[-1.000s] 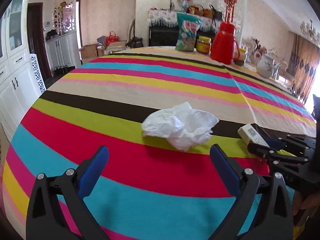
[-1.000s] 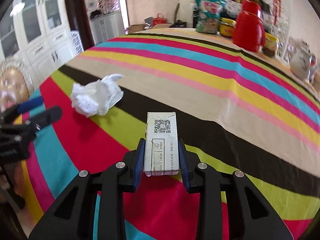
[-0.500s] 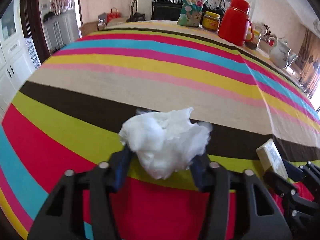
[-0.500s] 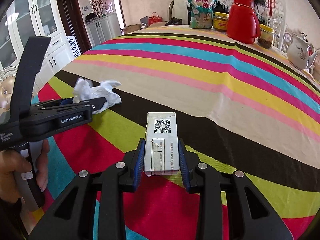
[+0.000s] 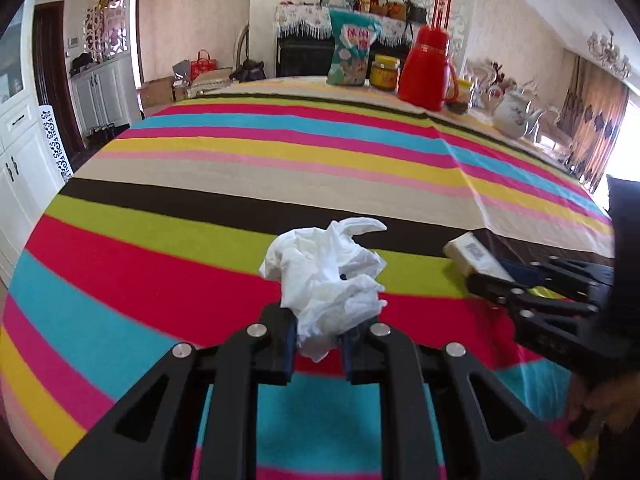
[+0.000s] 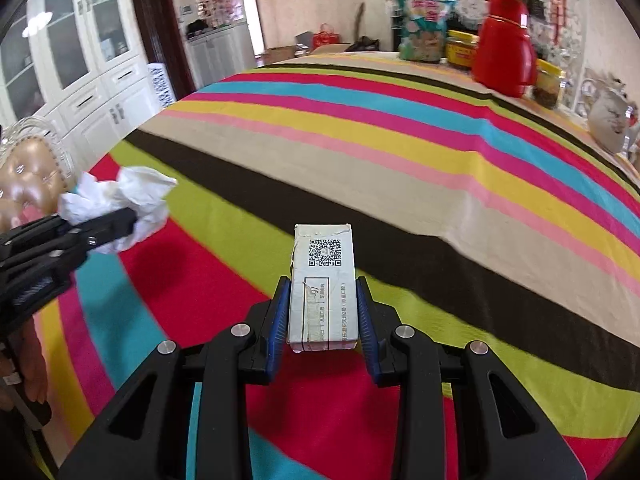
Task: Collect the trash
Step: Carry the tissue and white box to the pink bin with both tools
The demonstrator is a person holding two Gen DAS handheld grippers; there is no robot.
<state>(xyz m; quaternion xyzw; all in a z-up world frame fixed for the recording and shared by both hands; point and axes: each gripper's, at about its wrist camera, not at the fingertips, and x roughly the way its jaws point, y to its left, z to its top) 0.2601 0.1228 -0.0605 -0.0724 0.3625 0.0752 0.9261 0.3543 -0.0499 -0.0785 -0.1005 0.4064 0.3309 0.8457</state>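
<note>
**Both grippers loaded: tissue on the left, carton on the right**

The left gripper [image 5: 318, 346] has just been closing, and its blue-padded black fingers now pinch the lower end of a crumpled white paper tissue [image 5: 330, 280] — the wad bulges up and forward out of the narrow gap. From the right wrist view the same tissue [image 6: 120, 204] sits at the tip of the left gripper [image 6: 116, 226], raised off the cloth with its shadow on the red stripe below.

The right gripper [image 6: 323, 314] is clamped on a small white rectangular cardboard box with a printed QR code [image 6: 323, 280]; the blue pads press its two long sides, and the box points forward, its far end sticking out past the fingertips. In the left wrist view that box [image 5: 472, 254] shows at the right, held just above the surface.

The surface is covered by a cloth of bright stripes [image 5: 280, 152] — red, turquoise, yellow, pink, lime, beige and dark brown. At its far edge stand a teal snack bag [image 5: 352, 54], a yellow-lidded jar [image 5: 385, 73] and a red plastic thermos jug [image 5: 426, 68], close together, with a white floral teapot [image 5: 512, 114] further right. All of these are well apart from both grippers.
</note>
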